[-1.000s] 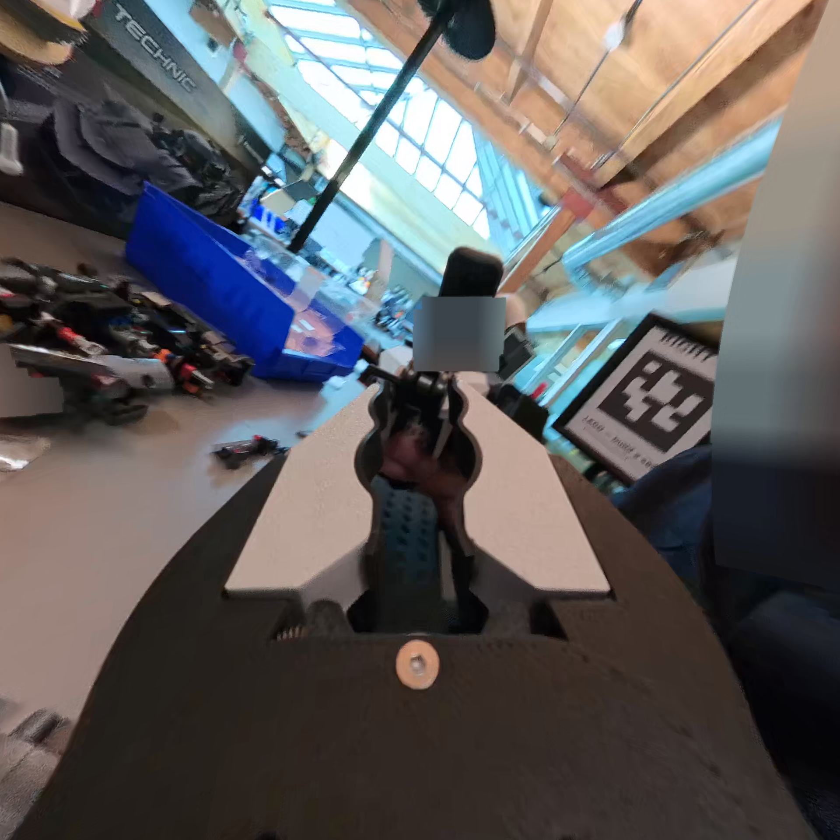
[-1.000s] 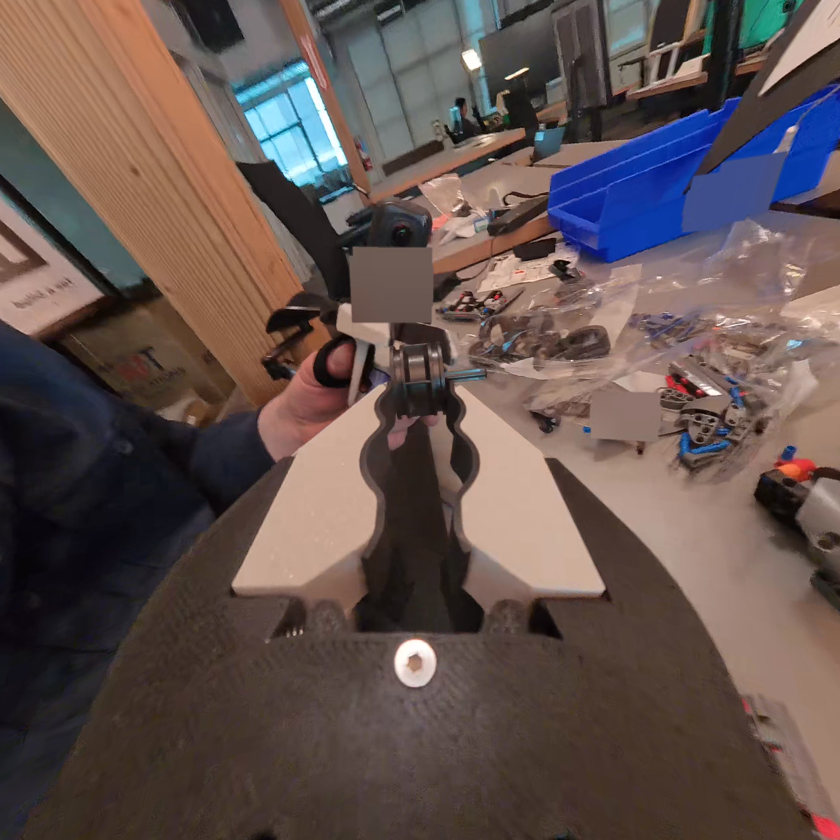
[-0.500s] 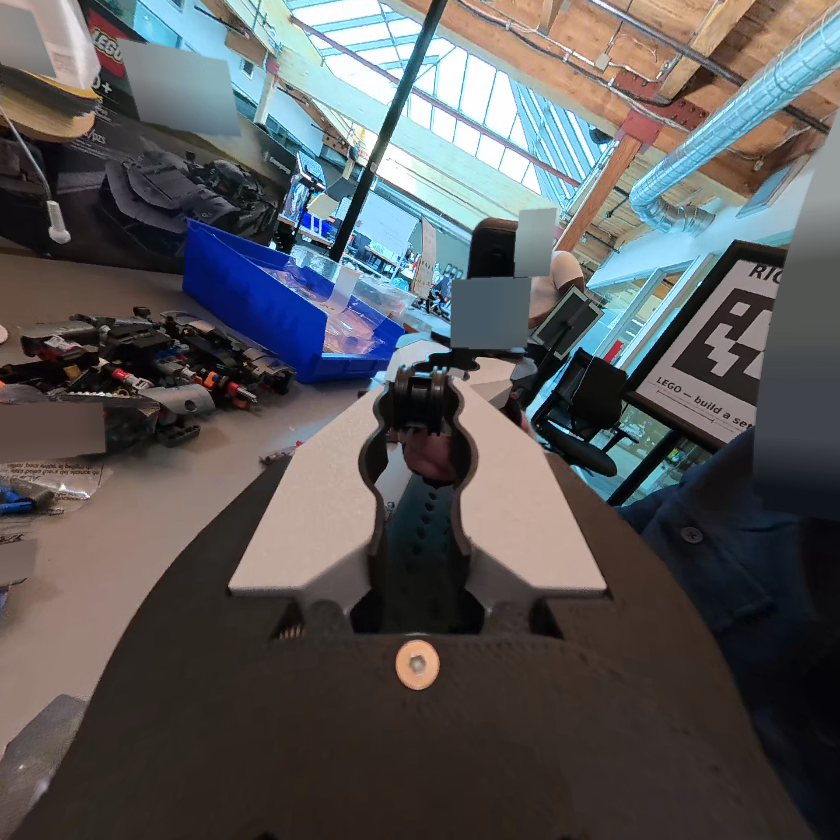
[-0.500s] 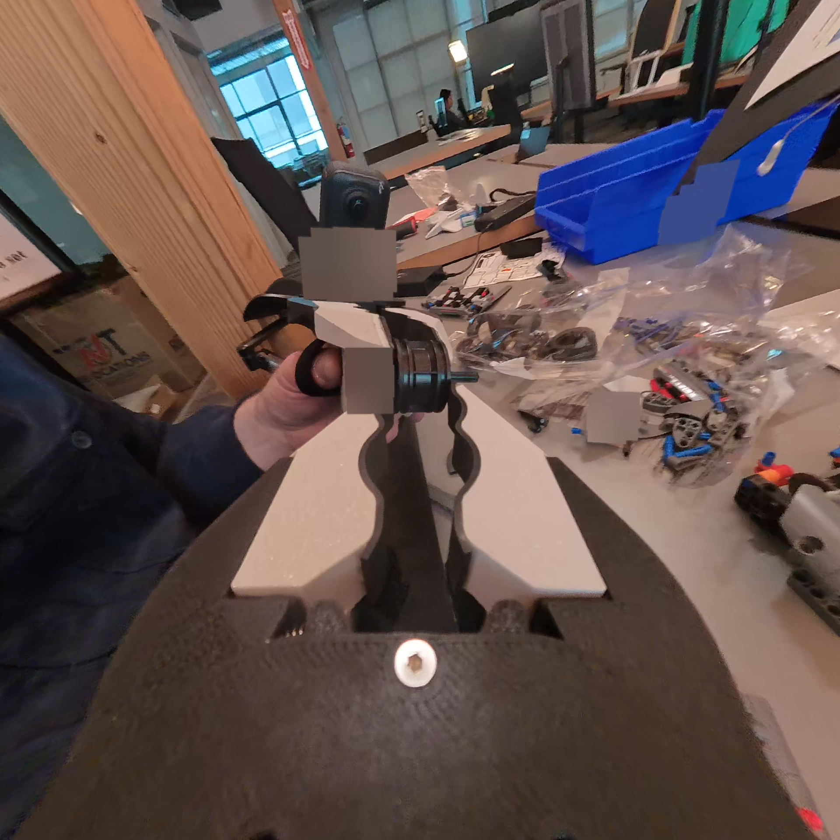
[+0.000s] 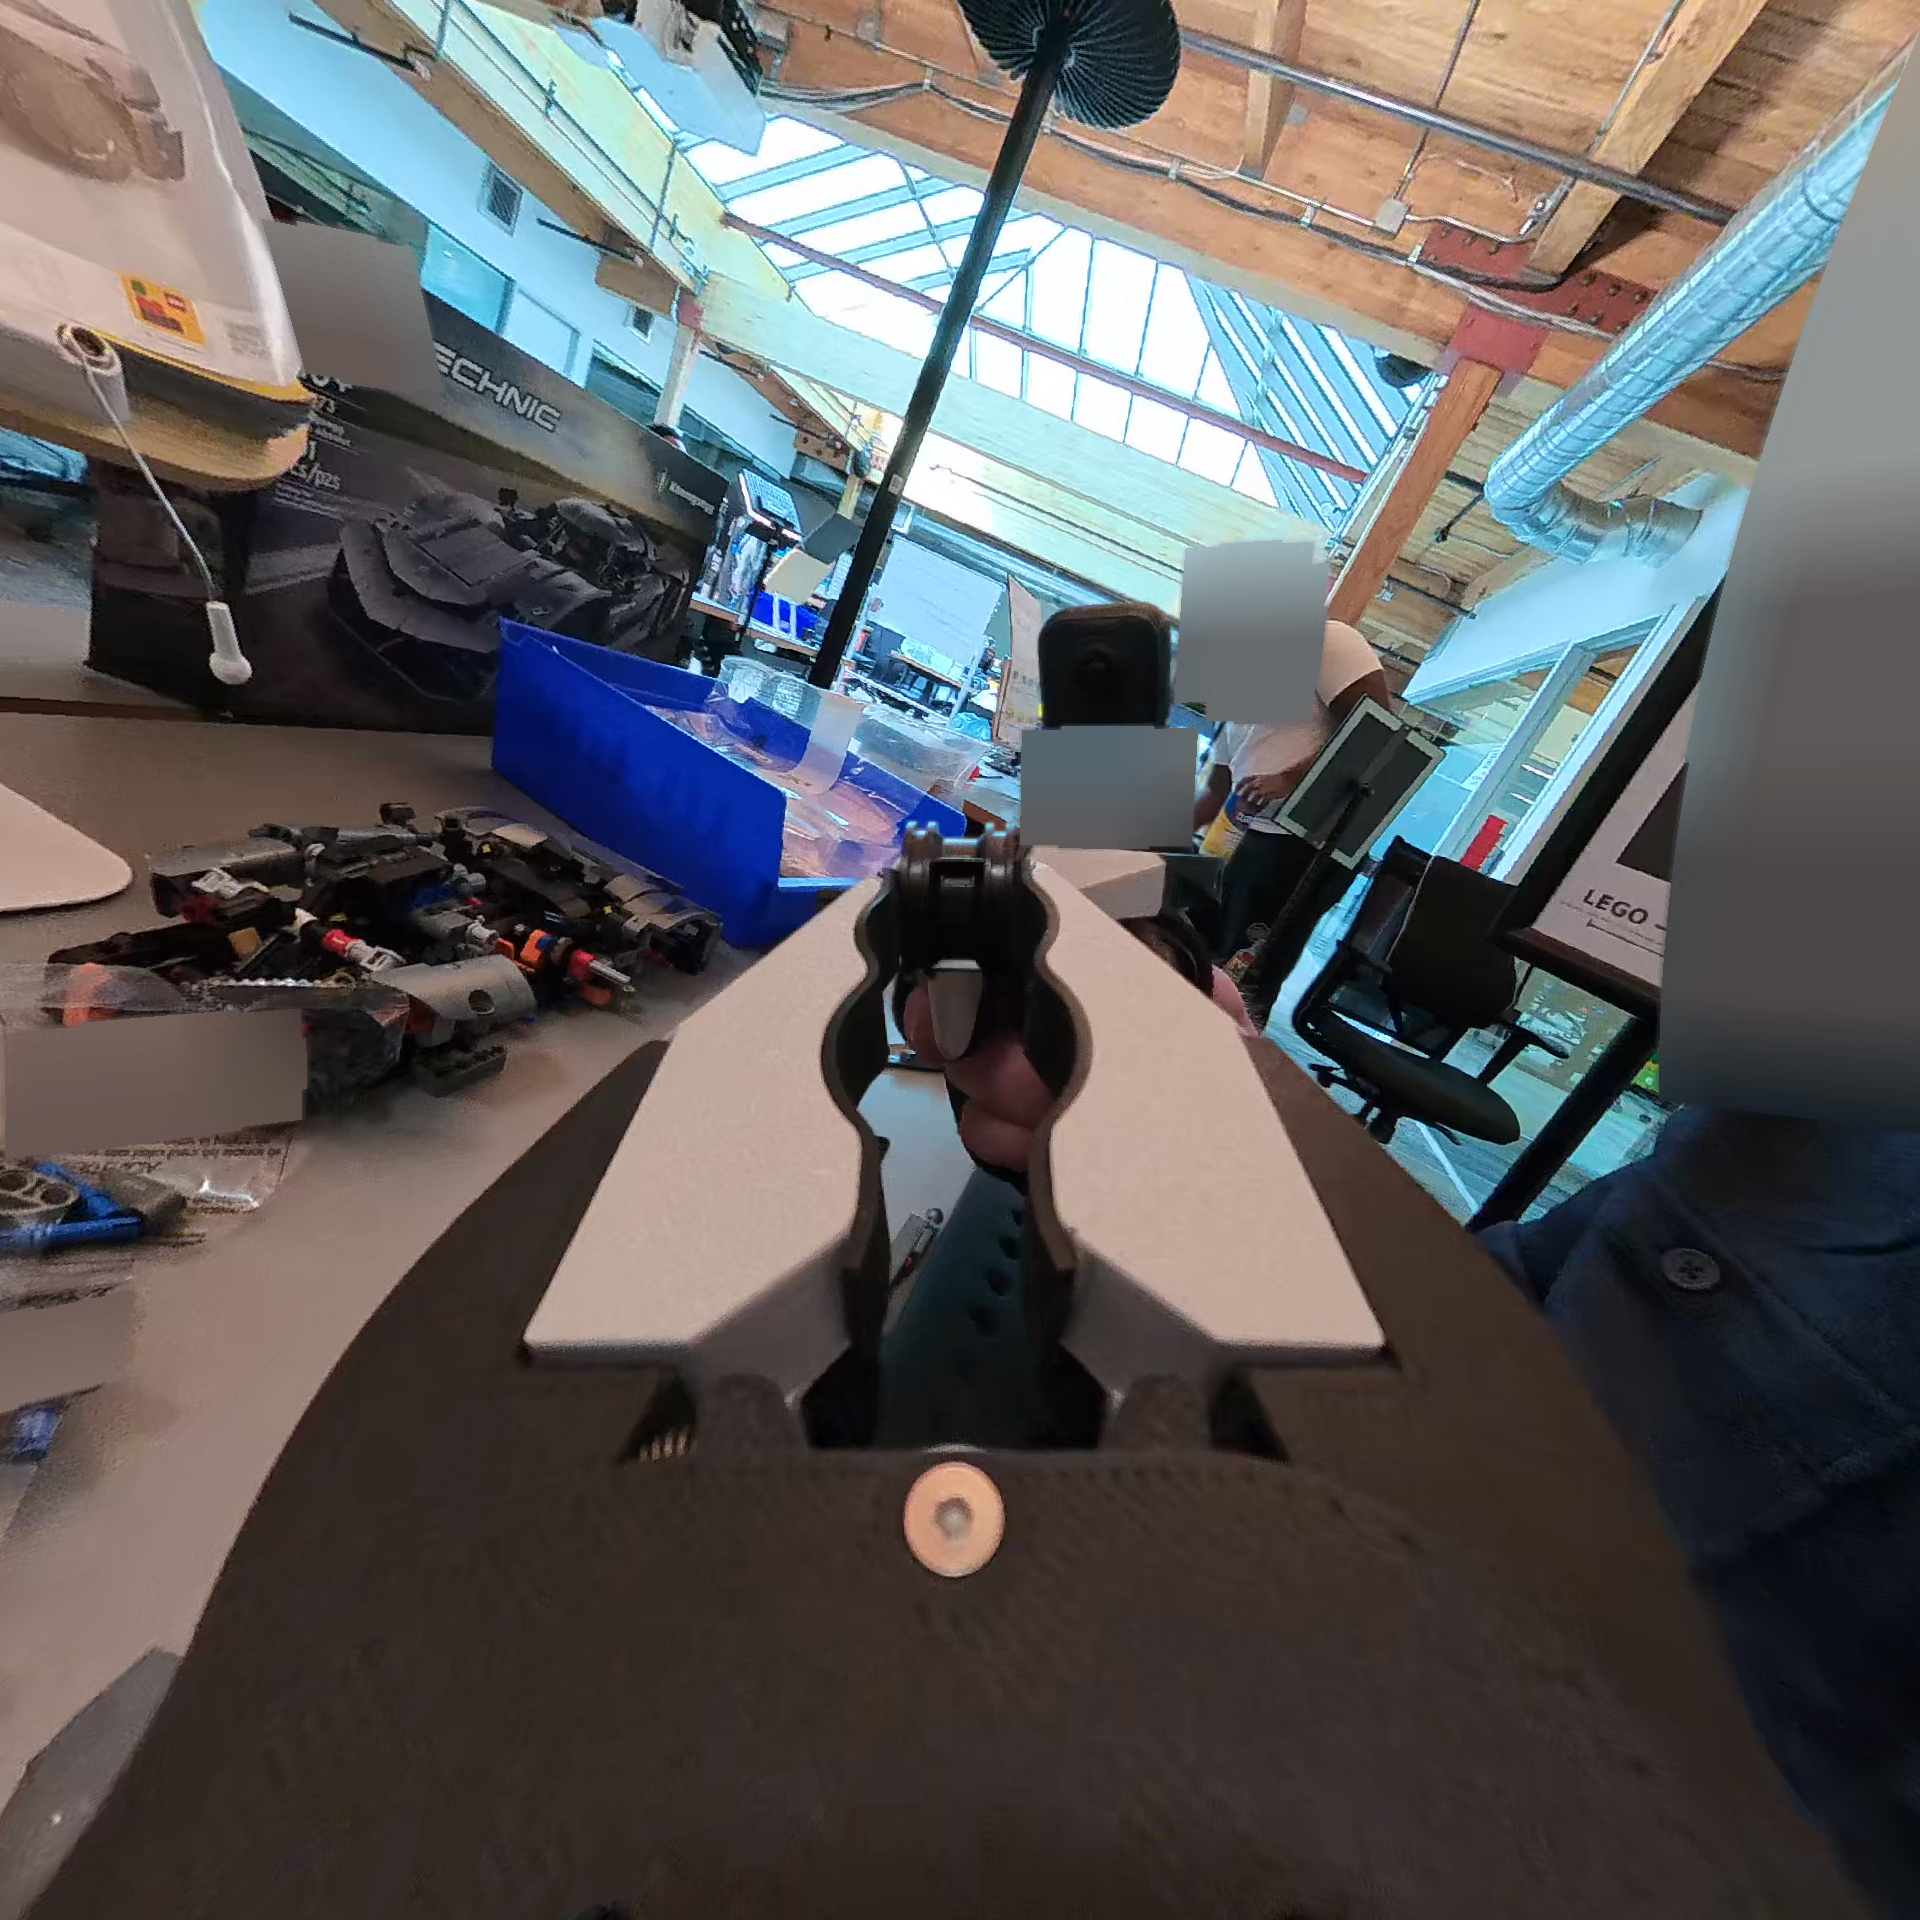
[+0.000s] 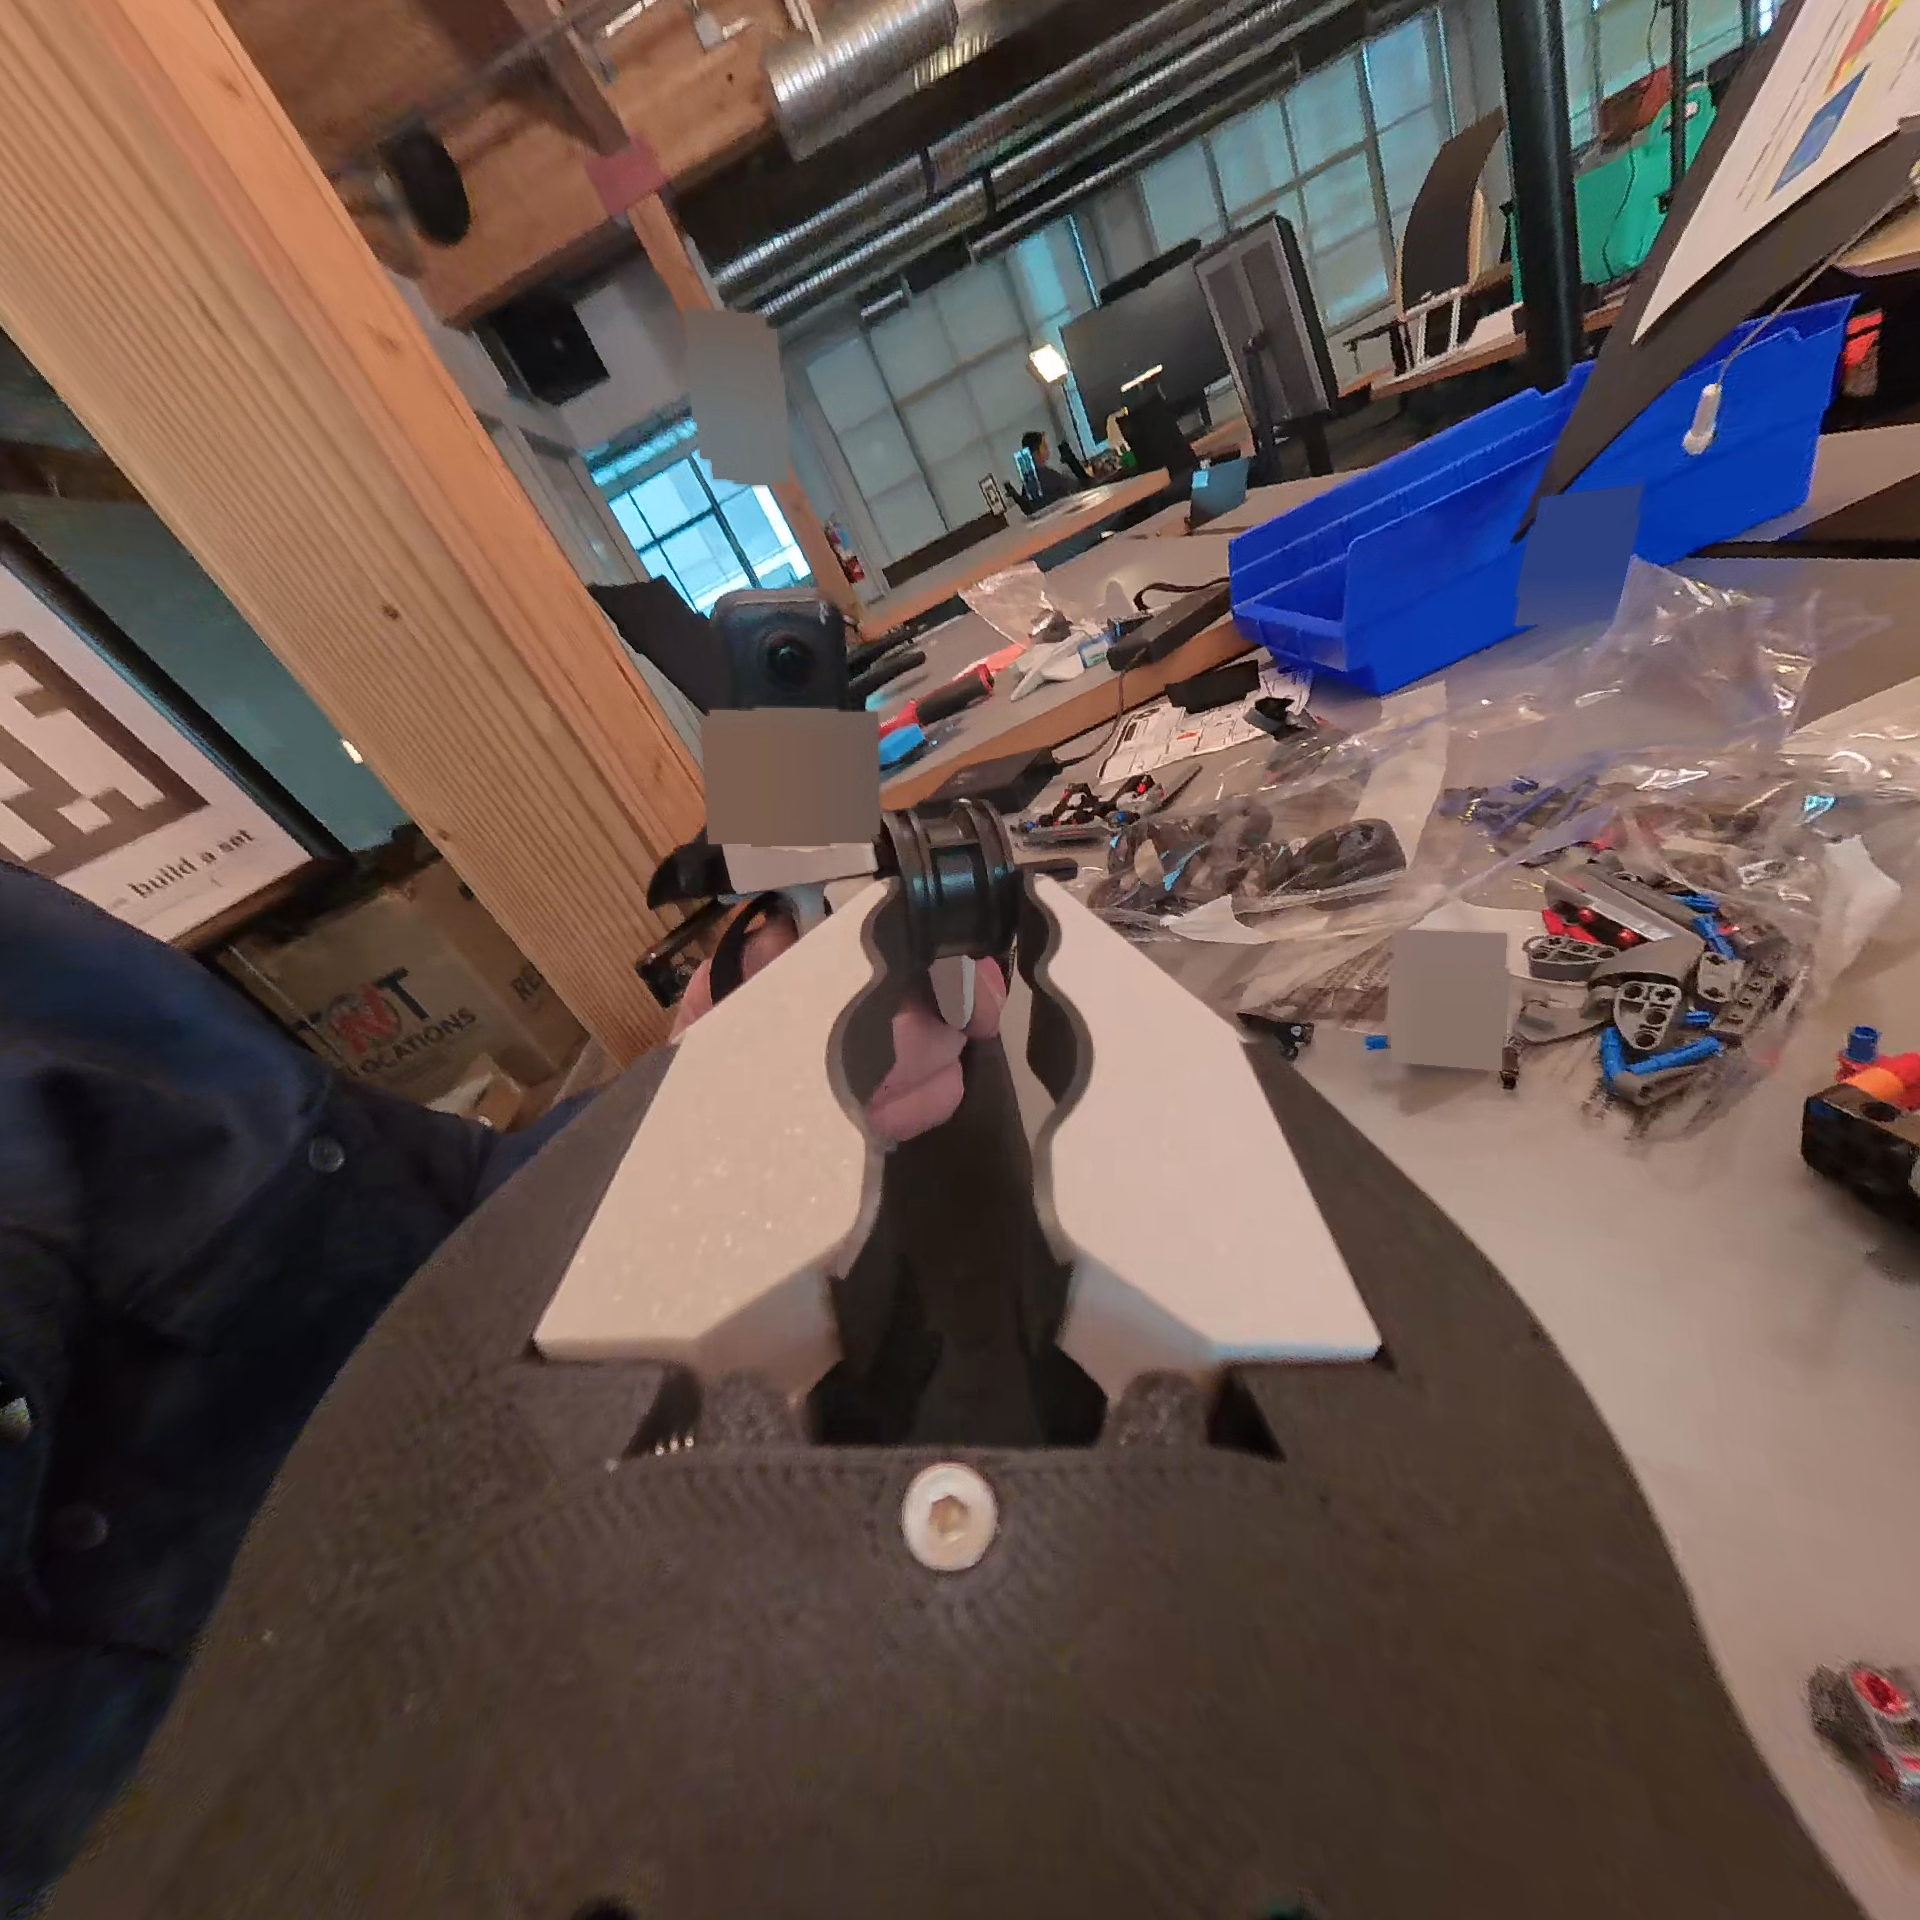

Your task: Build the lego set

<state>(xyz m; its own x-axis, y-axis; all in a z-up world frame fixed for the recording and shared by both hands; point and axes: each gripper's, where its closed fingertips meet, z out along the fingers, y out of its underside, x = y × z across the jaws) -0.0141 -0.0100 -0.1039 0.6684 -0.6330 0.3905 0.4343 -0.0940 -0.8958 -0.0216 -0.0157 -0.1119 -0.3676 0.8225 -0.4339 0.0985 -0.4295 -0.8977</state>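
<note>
My right gripper (image 6: 956, 883) is shut on a black wheel hub (image 6: 951, 914) with a short axle sticking out to its right, held in the air above the grey table (image 6: 1558, 1299). My left gripper (image 5: 961, 868) is shut on a small dark lego piece (image 5: 961, 894). The two grippers point at each other, tip to tip. In the right wrist view the left gripper (image 6: 800, 862) sits against the hub's left side. In the left wrist view the right gripper (image 5: 1112, 878) shows just behind my tips. How the piece and the hub join is hidden.
A partly built black model (image 5: 416, 935) lies on the table's left. A blue bin (image 6: 1455, 561) stands at the back, with clear bags of loose parts (image 6: 1610, 852) before it. A wooden post (image 6: 312, 520) and a person's blue sleeve (image 6: 208, 1143) are close by.
Both grippers stayed shut and tip to tip. The left gripper's tips came up against the left side of the wheel hub. Both views tilted a little.
</note>
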